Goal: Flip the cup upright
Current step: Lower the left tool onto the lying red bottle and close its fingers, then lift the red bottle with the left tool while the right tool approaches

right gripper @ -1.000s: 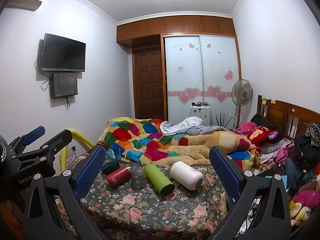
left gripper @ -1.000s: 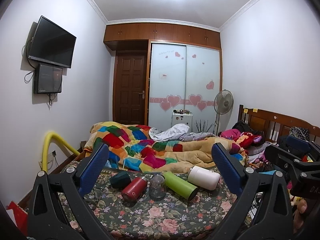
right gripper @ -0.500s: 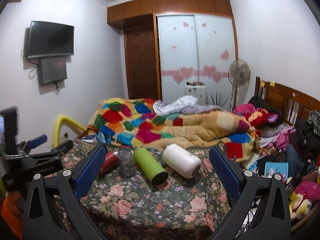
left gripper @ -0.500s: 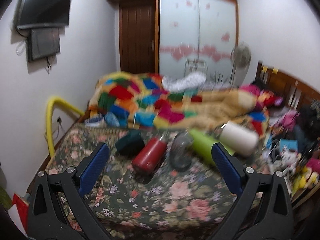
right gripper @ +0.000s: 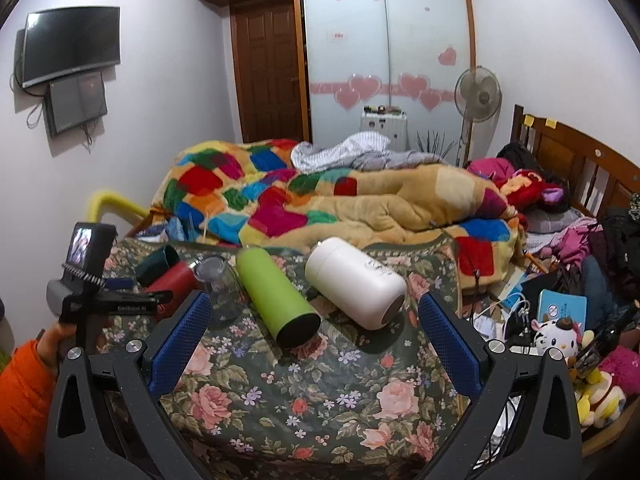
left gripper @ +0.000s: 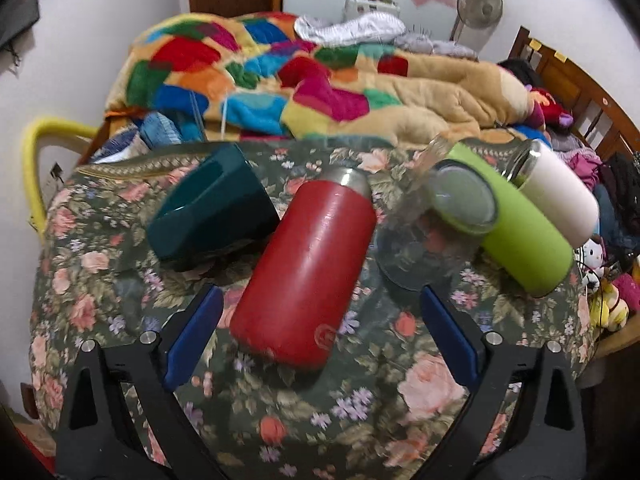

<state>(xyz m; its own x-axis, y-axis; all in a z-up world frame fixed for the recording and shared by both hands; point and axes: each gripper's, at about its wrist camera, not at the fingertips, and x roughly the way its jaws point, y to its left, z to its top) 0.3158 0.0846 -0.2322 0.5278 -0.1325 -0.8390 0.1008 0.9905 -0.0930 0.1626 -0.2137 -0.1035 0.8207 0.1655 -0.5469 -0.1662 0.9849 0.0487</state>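
Note:
Several cups lie on their sides on a floral-cloth table (left gripper: pixel 360 400). From left: a dark teal cup (left gripper: pixel 212 212), a red cup (left gripper: pixel 308 268), a clear glass (left gripper: pixel 428 240), a green cup (left gripper: pixel 520 232) and a white cup (left gripper: pixel 560 196). My left gripper (left gripper: pixel 320 332) is open, its blue fingers either side of the red cup's near end, not touching. My right gripper (right gripper: pixel 312 332) is open and empty, in front of the green cup (right gripper: pixel 276 296) and white cup (right gripper: pixel 356 280). The left gripper also shows in the right wrist view (right gripper: pixel 120 300).
Behind the table lies a bed with a patchwork quilt (right gripper: pixel 320 200). A yellow tube (left gripper: pixel 32 168) curves at the table's left. Toys and clutter (right gripper: pixel 560 328) pile at the right. The table's floral cloth (right gripper: pixel 304 392) spreads in front of the cups.
My left gripper has moved forward and down to the red cup, which now lies between its fingers. My right gripper has come a little closer to the green and white cups.

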